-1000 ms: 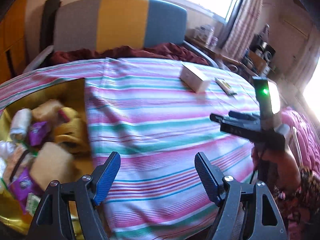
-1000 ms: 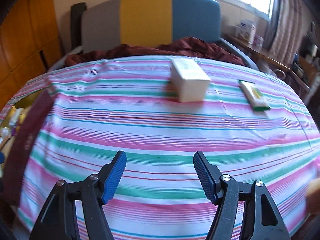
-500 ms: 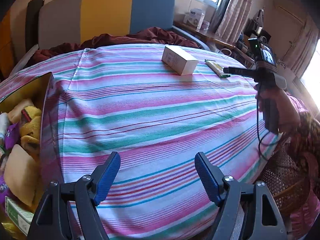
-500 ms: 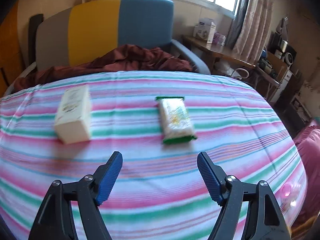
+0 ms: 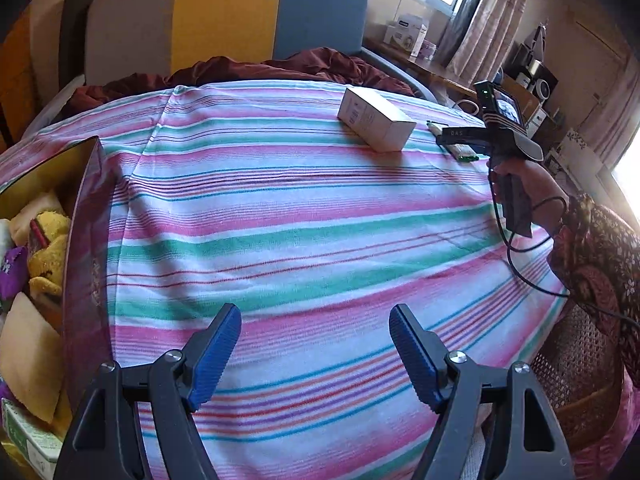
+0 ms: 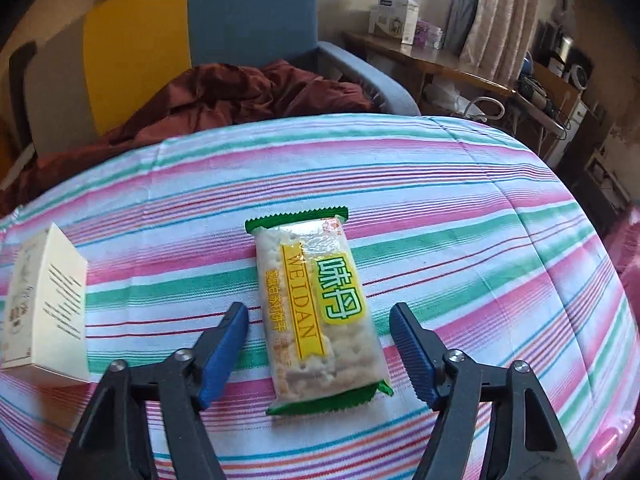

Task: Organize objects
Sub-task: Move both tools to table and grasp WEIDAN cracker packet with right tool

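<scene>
Now closing right gripper (image 6: 318, 340) astride green-edged clear plastic cracker packet (image 6: 318, 312), pads not yet touching; squeeze gently across its middle. Left gripper (image 5: 316, 350) wide, empty.

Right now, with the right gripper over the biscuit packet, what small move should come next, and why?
Probably lower the right gripper a little further and let its closing jaws meet the long sides of the biscuit packet. The packet lies flat on the striped cloth, already between the pads, which do not touch it yet. The white box lies apart, clear of the jaws.
</scene>
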### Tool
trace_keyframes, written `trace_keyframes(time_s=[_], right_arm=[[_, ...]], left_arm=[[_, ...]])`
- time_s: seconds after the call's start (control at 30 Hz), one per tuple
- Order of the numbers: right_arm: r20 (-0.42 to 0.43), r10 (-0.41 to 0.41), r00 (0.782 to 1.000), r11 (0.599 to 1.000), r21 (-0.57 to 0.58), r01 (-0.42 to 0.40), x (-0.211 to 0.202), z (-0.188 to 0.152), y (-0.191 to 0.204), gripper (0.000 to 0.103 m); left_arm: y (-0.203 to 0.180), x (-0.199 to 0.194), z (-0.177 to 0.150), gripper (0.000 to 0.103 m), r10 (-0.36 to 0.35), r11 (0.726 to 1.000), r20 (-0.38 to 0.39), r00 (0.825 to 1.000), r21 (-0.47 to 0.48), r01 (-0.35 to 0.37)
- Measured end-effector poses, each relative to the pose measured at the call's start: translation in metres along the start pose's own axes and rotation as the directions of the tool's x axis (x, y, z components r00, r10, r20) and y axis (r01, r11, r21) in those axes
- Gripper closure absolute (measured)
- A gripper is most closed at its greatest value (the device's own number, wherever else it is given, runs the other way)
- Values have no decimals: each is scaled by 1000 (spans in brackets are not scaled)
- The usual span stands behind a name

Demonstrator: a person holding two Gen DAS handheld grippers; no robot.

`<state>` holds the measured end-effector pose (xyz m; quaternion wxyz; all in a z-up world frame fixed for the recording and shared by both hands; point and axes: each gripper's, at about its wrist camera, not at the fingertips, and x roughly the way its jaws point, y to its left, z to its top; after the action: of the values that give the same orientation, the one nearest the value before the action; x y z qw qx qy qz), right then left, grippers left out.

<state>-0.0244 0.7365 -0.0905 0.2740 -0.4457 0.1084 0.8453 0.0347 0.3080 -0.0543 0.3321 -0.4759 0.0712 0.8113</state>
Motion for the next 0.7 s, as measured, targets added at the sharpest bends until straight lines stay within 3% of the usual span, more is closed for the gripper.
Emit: trace_keyframes(time_s=[0.13,0.37,0.57,0.7], right_arm=[[-5,62,998,998,11,-62,-2,-1,-2,54],[-63,94,994,996,-1,-95,-16,-19,-5,54],[-81,141,987,987,88,-134,-40,-43,-17,55],[-84,197,977,970,164,-181,-50,-49,-21,55]], left_arm=[[-9,9,10,25,-12,1000,-12,1000,4,12],[-32,23,36,25,-3,999,1,1000,48,3],[-53,38,78,24,4,998,54,999,55,-7],[-67,57,119,21,-12,1000,72,997,5,12]])
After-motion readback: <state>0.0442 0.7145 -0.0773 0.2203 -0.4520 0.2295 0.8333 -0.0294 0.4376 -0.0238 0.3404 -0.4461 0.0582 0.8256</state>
